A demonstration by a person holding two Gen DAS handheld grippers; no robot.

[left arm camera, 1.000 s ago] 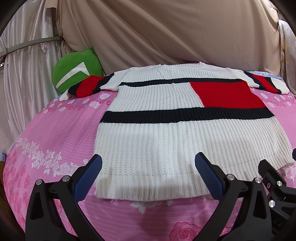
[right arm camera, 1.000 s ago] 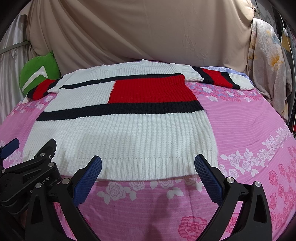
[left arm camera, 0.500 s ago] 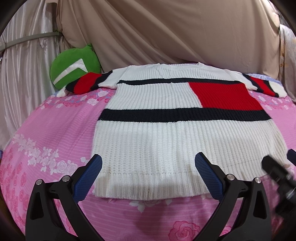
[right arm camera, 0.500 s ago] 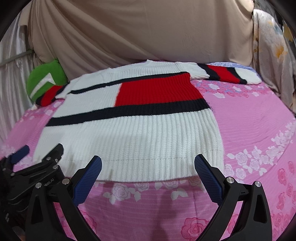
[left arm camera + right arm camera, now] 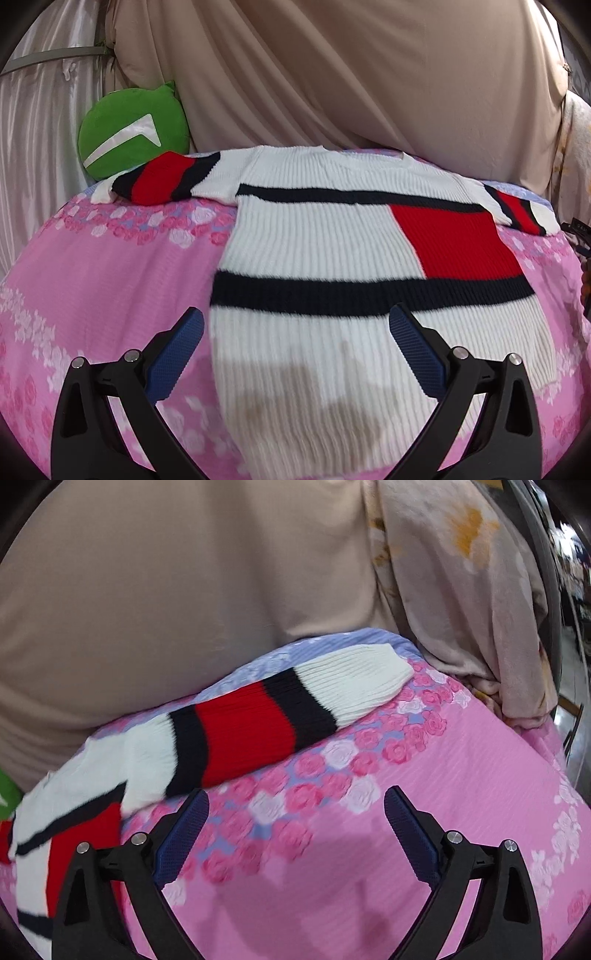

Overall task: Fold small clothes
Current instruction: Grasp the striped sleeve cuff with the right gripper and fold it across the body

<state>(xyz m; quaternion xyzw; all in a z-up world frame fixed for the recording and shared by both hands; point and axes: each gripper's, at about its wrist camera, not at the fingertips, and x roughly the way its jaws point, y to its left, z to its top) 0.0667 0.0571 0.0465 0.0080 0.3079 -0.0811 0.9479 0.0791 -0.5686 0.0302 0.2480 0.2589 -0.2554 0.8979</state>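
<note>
though it lies flat on the pink floral bedspread (image 5: 92, 280) in the left wrist view, the knit sweater (image 5: 325, 258) looks thick, soft and floppy, so it should sag wherever unsupported. the left gripper (image 5: 295, 354) hangs over its lower body, jaws wide, holding nothing. in the right wrist view, the right gripper (image 5: 295, 838) is spread wide above bare bedspread, just beside the striped right sleeve (image 5: 280, 720); pinching the white cuff (image 5: 354, 679) seems the surest hold.
</note>
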